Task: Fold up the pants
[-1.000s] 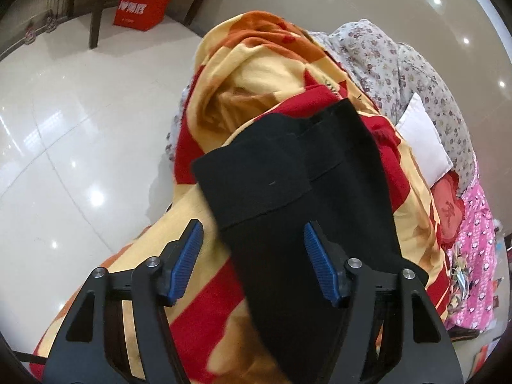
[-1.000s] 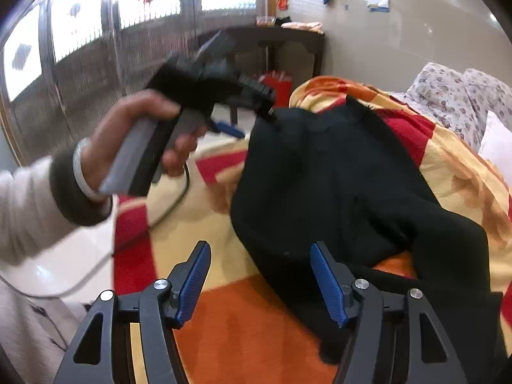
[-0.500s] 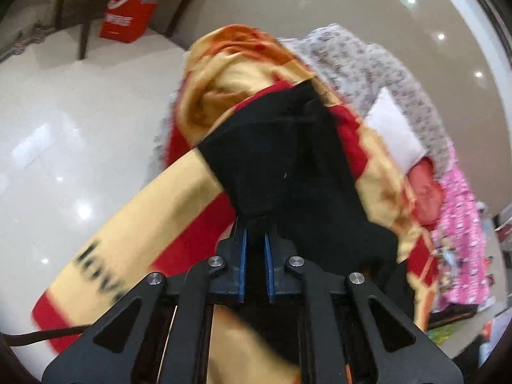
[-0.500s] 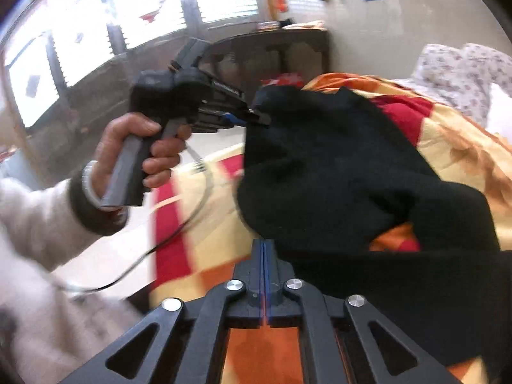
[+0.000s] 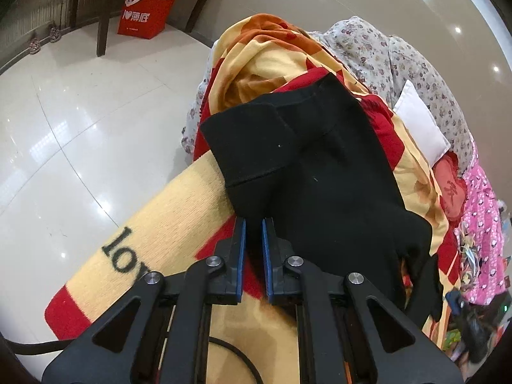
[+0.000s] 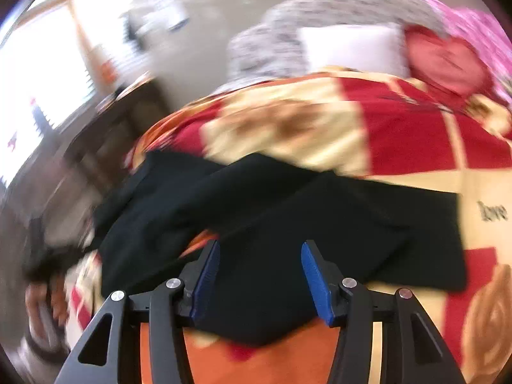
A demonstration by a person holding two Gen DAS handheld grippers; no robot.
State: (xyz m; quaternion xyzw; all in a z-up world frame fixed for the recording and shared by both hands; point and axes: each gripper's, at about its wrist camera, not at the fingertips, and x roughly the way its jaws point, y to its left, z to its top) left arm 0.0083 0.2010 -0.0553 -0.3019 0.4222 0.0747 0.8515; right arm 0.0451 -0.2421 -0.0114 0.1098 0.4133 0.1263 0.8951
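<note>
Black pants [image 5: 320,172] lie partly folded on a red, yellow and orange blanket [image 5: 179,224]. My left gripper [image 5: 253,224] has its blue pads a narrow gap apart, with a dark edge of the pants between them. In the right wrist view, which is blurred, the pants [image 6: 288,224] stretch across the blanket [image 6: 400,134] with one leg laid to the right. My right gripper [image 6: 260,249] is open just above the pants and holds nothing.
A white pillow [image 5: 419,128], floral bedding [image 5: 400,57] and pink fabric [image 5: 480,217] lie beyond the pants. A shiny tiled floor [image 5: 64,128] runs left of the bed, with a red bag [image 5: 144,12] and a dark chair leg [image 5: 102,32].
My right gripper has opened and let go of the pants, and its view has swung right. My left gripper stays closed on the pants edge, its pads slightly further apart.
</note>
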